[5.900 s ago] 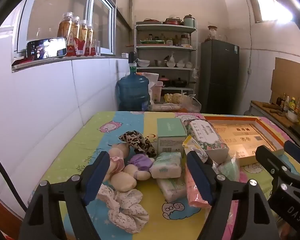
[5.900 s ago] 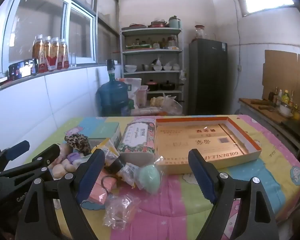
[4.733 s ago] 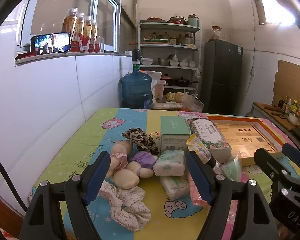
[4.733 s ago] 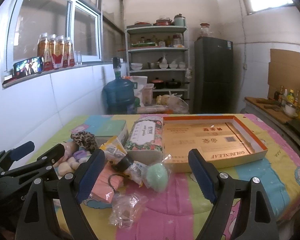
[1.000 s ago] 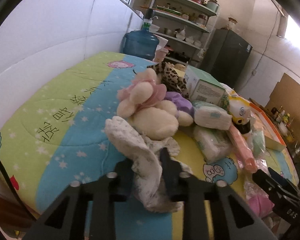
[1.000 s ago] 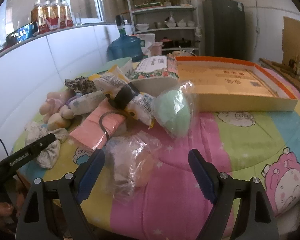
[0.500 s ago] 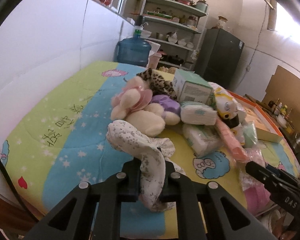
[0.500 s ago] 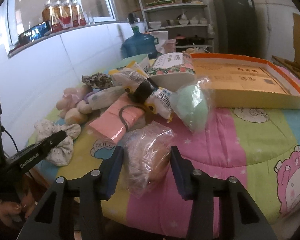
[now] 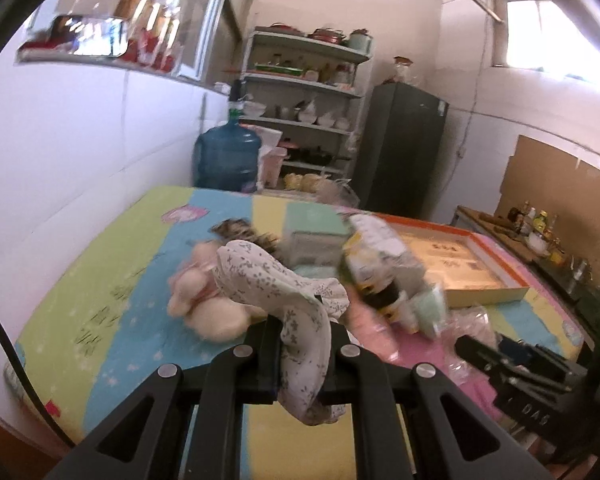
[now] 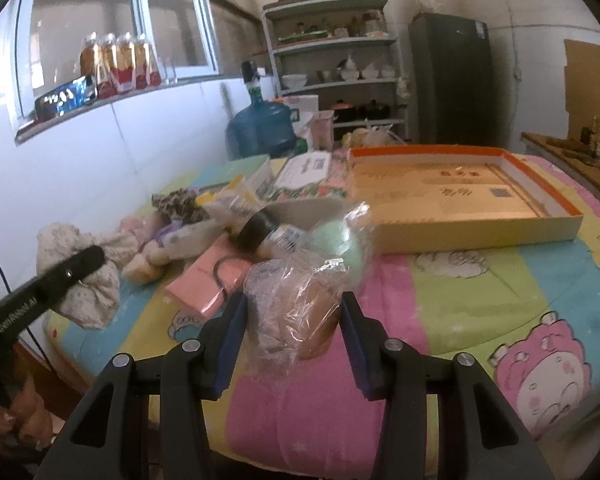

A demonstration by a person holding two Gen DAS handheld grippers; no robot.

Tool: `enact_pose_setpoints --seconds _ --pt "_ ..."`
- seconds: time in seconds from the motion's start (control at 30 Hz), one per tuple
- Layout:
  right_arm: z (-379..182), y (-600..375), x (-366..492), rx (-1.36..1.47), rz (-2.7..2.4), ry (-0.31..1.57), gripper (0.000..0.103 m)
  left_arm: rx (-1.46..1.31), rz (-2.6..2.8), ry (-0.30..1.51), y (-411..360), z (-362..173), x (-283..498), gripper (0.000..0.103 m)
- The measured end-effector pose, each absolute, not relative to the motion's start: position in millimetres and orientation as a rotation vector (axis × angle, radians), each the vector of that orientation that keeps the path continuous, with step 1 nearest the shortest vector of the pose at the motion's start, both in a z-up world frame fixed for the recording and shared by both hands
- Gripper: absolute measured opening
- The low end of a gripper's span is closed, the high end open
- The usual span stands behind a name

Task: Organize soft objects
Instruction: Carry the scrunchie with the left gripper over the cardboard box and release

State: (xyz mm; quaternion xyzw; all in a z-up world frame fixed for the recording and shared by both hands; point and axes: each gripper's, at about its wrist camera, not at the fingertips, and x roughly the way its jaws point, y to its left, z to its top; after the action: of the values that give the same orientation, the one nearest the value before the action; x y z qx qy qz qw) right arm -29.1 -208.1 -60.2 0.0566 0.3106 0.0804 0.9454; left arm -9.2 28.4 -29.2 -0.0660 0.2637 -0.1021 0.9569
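Floral scrunchie now off table

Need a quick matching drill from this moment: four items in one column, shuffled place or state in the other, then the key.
Items
1. floral scrunchie
2. clear plastic bag
3. orange-rimmed box
4. blue water jug

States
A. lying open, nothing in it
B. pinched in the left gripper, hanging limp
C. standing beyond the table, by the shelves
D. clamped between the right gripper's blue pads

Pairs: 1-B, 2-D, 3-A, 4-C
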Motion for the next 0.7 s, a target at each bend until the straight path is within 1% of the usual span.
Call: enact_pose_setpoints --seconds 0.33,0.7 --pt "-44.5 -241.2 -30.4 0.101 0.108 0.593 0.048 -0.102 -0.351 0.527 -46.7 -9.4 6.2 0.012" --pt "-18.5 -300.6 -30.2 0.123 0.052 0.508 0.048 -0.098 -0.425 0.52 -107.1 3.1 28.3 0.012"
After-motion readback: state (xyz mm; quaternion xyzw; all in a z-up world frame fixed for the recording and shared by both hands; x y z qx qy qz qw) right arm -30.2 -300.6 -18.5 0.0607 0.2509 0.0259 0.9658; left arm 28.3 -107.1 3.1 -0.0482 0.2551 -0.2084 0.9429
